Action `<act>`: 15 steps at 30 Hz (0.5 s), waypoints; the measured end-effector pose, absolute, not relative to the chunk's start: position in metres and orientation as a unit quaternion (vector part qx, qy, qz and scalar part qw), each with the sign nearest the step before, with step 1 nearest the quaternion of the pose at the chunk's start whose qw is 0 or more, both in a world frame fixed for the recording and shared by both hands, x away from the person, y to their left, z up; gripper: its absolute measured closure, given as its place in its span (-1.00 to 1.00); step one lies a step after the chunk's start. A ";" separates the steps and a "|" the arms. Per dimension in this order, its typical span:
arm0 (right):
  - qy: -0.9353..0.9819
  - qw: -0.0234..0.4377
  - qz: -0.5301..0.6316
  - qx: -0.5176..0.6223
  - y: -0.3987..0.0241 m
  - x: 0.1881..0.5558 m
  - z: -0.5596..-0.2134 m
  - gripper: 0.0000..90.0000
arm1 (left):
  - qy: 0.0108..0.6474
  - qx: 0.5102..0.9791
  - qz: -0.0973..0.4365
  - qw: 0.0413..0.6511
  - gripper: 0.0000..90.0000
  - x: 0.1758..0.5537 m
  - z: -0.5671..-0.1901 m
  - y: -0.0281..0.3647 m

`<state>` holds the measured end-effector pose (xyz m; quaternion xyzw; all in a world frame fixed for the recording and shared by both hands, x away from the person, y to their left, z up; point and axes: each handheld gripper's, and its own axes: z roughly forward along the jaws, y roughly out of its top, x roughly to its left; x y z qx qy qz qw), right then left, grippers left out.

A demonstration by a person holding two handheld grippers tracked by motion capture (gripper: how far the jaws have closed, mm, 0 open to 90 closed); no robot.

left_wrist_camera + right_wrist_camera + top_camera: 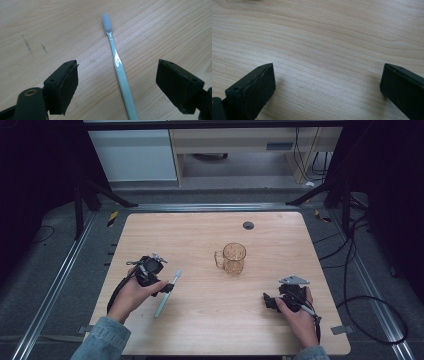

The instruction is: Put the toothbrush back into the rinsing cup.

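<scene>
The toothbrush [119, 72] lay flat on the wooden counter [210, 325], at the left side of it and toward the near edge, its long axis running from the near end of the handle up to the bristle head at the far end, leaning slightly to the right in the high view. The left gripper [167, 288] sat right over the middle of the handle, held in the person's left hand [134, 296]. In the left gripper view the handle ran straight up between the two black jaws, which stood spread on either side of it with bare wood showing between each pad and the handle, so nothing was pinched yet. The handle crossed the gap lengthwise, so closing on it would likely catch it across its narrow width. The right gripper [266, 300] rested well apart at the right side of the counter, its jaws spread over bare wood in the right gripper view. A clear amber mug [233, 258] stood upright between the two, farther back, its handle to the left. The left hand was much the nearer to the toothbrush.
</scene>
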<state>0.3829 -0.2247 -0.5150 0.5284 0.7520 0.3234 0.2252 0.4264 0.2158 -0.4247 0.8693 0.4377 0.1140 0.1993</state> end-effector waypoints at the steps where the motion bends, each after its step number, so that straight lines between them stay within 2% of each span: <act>1: 0.752 0.225 0.323 0.528 -0.225 0.383 -0.515 -0.99 | 0.440 0.869 0.111 0.199 -0.61 0.428 -0.427 0.215; 8: 0.752 0.225 0.323 0.528 -0.225 0.383 -0.515 -0.99 | 0.435 0.878 0.074 0.183 -0.58 0.439 -0.429 0.206; 15: 0.751 0.226 0.321 0.531 -0.224 0.383 -0.515 -0.99 | 0.423 0.891 0.072 0.148 -0.45 0.451 -0.427 0.193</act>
